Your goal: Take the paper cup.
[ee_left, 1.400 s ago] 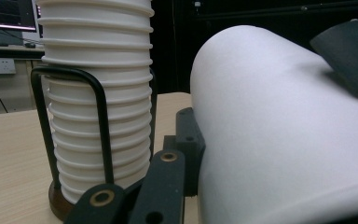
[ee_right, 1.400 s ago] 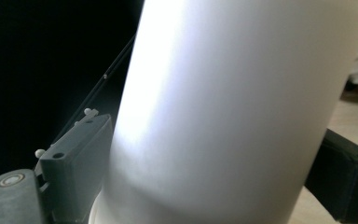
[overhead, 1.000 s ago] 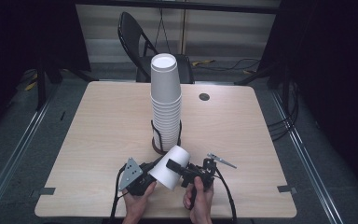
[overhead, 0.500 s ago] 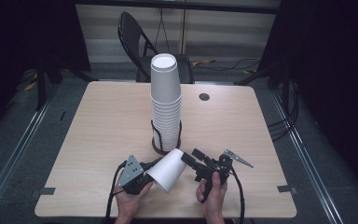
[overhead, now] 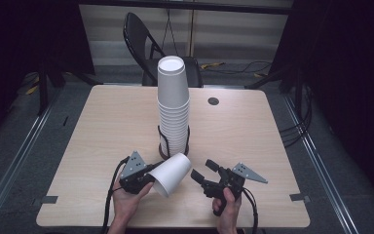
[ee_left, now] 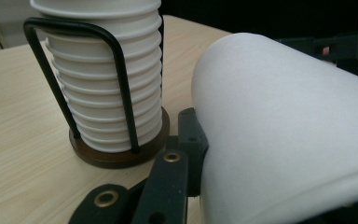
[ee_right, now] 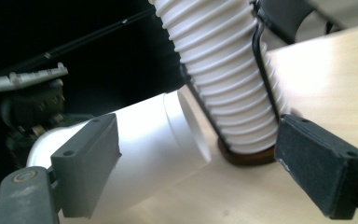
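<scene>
A white paper cup (overhead: 171, 174) lies tilted in my left gripper (overhead: 151, 179), which is shut on its rim end; the base points toward the stack. In the left gripper view the cup (ee_left: 284, 130) covers the right side, pressed against a black pad (ee_left: 192, 140). A tall stack of white cups (overhead: 173, 107) stands in a black wire holder (overhead: 161, 141) at the table's middle. My right gripper (overhead: 204, 170) is to the right of the cup, open with nothing between its pads. The right gripper view looks at the cup (ee_right: 144, 140) and the stack (ee_right: 223, 70).
The wooden table (overhead: 253, 131) has bare surface on both sides of the stack. A small dark round cap (overhead: 213, 101) sits at the back right. A black folding chair (overhead: 141, 39) stands behind the far edge. Both hands are near the front edge.
My right gripper has drawn away to the right from the cup. The left gripper has shifted the cup slightly left and up, still holding it.
</scene>
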The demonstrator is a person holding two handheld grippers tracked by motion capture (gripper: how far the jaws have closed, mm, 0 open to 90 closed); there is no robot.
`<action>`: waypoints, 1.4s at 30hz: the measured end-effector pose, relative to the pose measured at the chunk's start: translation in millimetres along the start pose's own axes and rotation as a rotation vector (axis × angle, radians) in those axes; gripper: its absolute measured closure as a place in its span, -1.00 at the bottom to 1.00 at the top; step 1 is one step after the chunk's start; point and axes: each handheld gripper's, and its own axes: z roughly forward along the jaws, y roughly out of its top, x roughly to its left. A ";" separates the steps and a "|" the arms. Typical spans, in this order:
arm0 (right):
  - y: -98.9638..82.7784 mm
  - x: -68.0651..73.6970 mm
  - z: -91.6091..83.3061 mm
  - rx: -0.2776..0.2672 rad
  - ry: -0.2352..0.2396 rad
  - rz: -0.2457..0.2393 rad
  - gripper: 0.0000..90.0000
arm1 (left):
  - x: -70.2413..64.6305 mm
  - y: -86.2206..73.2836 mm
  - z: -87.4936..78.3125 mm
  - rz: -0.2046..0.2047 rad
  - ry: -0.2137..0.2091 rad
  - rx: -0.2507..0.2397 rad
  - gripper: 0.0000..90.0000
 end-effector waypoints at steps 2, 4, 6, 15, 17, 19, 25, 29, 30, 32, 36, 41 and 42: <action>-0.9 2.2 -1.0 -0.008 -0.018 -0.062 -0.70 | 1.4 4.1 -0.9 0.001 0.001 0.028 0.93; -2.3 3.6 -1.2 -0.022 -0.018 -0.108 -0.71 | 3.8 7.7 -2.2 -0.004 0.004 0.031 0.93; -4.8 5.5 -0.5 -0.008 -0.028 -0.163 -0.71 | 5.9 11.4 -3.2 -0.018 -0.002 0.042 0.93; -9.6 12.0 3.2 0.029 -0.009 -0.259 -0.67 | 11.3 20.8 -4.1 -0.059 -0.015 0.107 0.93; -11.9 13.4 5.0 0.047 -0.024 -0.291 -0.66 | 11.2 25.2 -4.1 -0.057 -0.011 0.138 0.93; -13.2 14.3 5.8 0.062 -0.026 -0.310 -0.67 | 12.0 28.5 -5.3 -0.041 -0.007 0.152 0.93; -16.2 20.2 6.8 0.147 -0.056 -0.433 -0.68 | 14.8 33.7 -7.2 -0.038 -0.008 0.197 0.93; -18.8 23.2 10.7 0.207 -0.090 -0.536 -0.68 | 16.8 35.9 -5.0 -0.040 -0.028 0.239 0.93; -19.9 24.1 12.3 0.220 -0.102 -0.554 -0.68 | 17.3 36.8 -4.3 -0.041 -0.035 0.250 0.93; -23.5 26.0 15.4 0.236 -0.092 -0.608 -0.68 | 17.8 39.0 -3.2 -0.026 -0.045 0.278 0.93; -26.2 29.9 14.9 0.235 -0.056 -0.668 -0.68 | 18.4 42.2 -1.0 -0.037 -0.060 0.316 0.93; -27.0 36.2 12.5 0.229 -0.019 -0.735 -0.70 | 18.7 44.0 1.3 -0.031 -0.091 0.347 0.93; -27.3 37.8 13.1 0.221 -0.034 -0.747 -0.70 | 18.7 43.7 2.0 -0.034 -0.096 0.359 0.93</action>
